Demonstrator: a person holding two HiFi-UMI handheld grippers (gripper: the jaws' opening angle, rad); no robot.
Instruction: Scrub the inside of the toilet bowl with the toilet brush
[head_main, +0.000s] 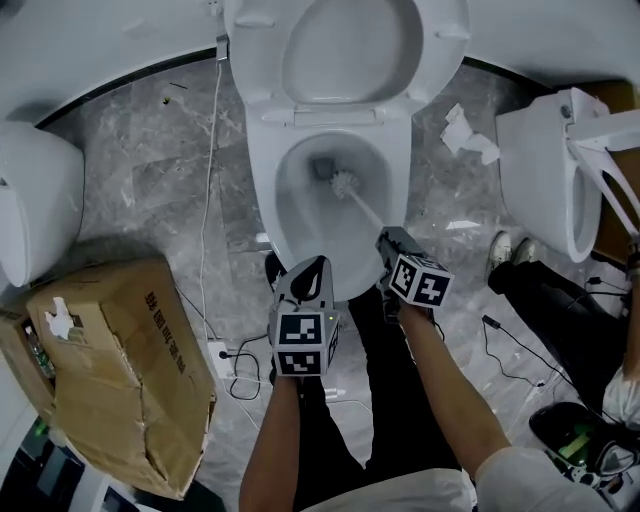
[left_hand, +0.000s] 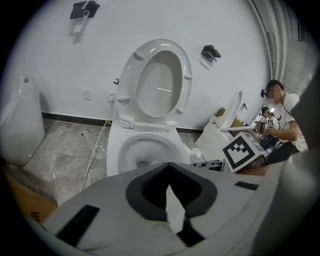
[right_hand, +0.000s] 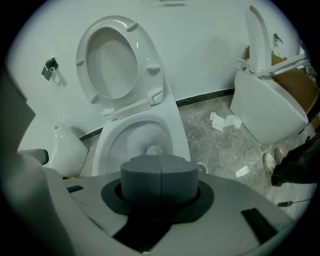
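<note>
Reaching down into the bowl (head_main: 292, 215), the brush (head_main: 345, 183) is seen with its white bristle head low inside, just beside the dark outlet. Its pale handle slants up towards the near rim. The handle is clenched in the right tongs (head_main: 388, 242), whose grey pads are pressed together around it. The left tongs (head_main: 312, 265) are held just beside them at the front rim, closed at the tips with nothing gripped. The seat (head_main: 345, 50) is raised against a white wall (left_hand: 60, 55). The floor (head_main: 150, 190) is laid in grey veined stone, edged by a dark strip at the wall's foot. A white cable (head_main: 210, 180) is run along it left of the bowl, and crumpled paper (head_main: 465, 135) is scattered to the right. A second toilet (head_main: 540, 170) is seen tilted at the right, and a white fixture (head_main: 35, 200) is set at the left. A dented box (head_main: 120, 370) is placed near the left corner. Another person (left_hand: 282, 120) is glimpsed at the far right.
</note>
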